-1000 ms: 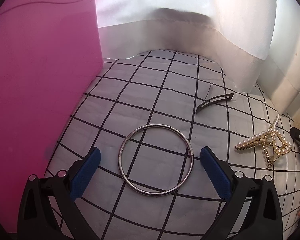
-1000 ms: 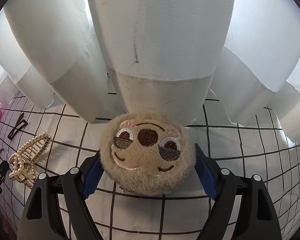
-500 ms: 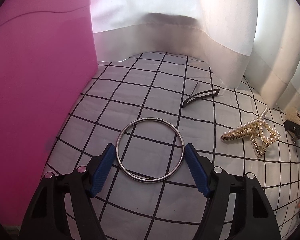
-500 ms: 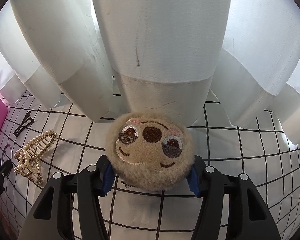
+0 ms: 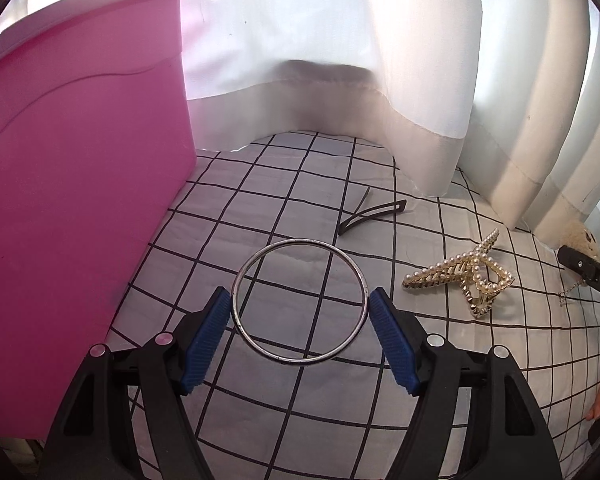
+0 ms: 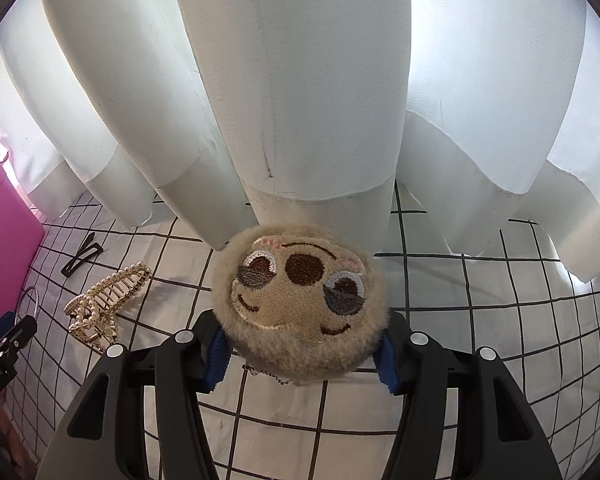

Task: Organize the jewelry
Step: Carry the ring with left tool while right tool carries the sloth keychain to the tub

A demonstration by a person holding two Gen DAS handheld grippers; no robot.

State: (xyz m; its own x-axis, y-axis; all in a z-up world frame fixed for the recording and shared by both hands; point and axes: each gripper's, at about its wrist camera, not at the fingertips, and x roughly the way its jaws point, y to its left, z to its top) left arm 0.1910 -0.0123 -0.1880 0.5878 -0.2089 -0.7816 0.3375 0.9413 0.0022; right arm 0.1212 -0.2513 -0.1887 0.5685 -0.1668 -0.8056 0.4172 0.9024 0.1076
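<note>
A silver bangle point(image 5: 304, 241) sits between the blue pads of my left gripper point(image 5: 299, 294), which is shut on its two sides and holds it slightly above the checked cloth point(image 5: 300, 420). In the right wrist view, my right gripper point(image 6: 302, 340) is shut on a round tan plush charm point(image 6: 300, 292) with a stitched face. A small chain point(image 6: 268, 374) hangs under the charm. A pearl claw clip point(image 5: 460, 276) point(image 6: 104, 304) and a black snap clip point(image 5: 370, 216) point(image 6: 80, 258) lie on the cloth between the two grippers.
A tall pink box point(image 5: 72, 200) point(image 6: 4, 232) stands close on the left of the bangle. White curtains point(image 5: 340, 60) point(image 6: 300, 80) hang down to the cloth along the back. The other gripper's black body shows at each view's edge.
Both grippers went from open to shut, the left on the bangle, the right on the plush charm. Both have since risen, and the pink box's top rim has come into view.
</note>
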